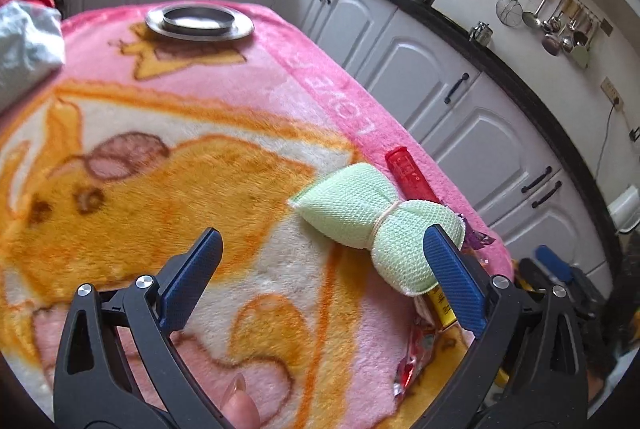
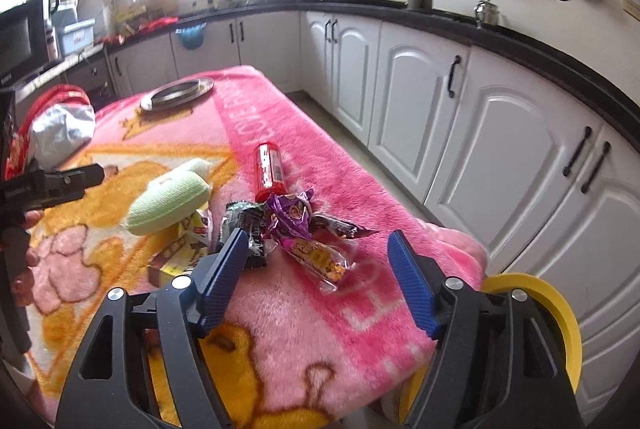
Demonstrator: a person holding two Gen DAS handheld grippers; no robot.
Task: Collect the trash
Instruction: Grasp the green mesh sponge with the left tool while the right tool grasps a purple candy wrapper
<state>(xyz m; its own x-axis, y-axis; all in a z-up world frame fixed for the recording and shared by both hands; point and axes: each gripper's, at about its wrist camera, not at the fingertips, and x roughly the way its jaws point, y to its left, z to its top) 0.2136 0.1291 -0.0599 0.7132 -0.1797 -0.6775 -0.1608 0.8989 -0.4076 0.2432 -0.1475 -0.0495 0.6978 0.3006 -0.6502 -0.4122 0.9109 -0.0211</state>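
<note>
**Wrappers heaped at the blanket's edge, both tools spread and empty**

Since nothing is between either pair of pads, I read both tools as free: my right gripper (image 2: 316,281) stands spread in the lower middle of its view, and my left gripper (image 1: 324,277) is spread wide too, with nothing pinched.

The trash sits in the centre of the right view on the pink and orange plush blanket (image 2: 304,341): a crinkled purple foil wrapper (image 2: 294,219), a clear plastic wrapper with orange print (image 2: 322,261) just below it, a dark foil wrapper (image 2: 244,225) partly behind my left pad, and yellow and red packets (image 2: 184,253) tucked under the pale green mesh sponge tied at its waist (image 2: 168,205). A red plastic tube (image 2: 269,167) lies just above the heap.

I judge the wrappers very light, thin and slick; they will crumple rather than resist, so I would pinch a bunched fold or twisted end, not a flat face. The tube looks stiff and could roll; across its middle seems best. The sponge is soft and light.

As for containers, a shallow steel dish (image 2: 178,93) sits at the blanket's far end, upper left of the right view; its contents I cannot tell. A yellow round rim (image 2: 556,313) shows at lower right, behind the tool; whether it is a bin I cannot tell.
</note>
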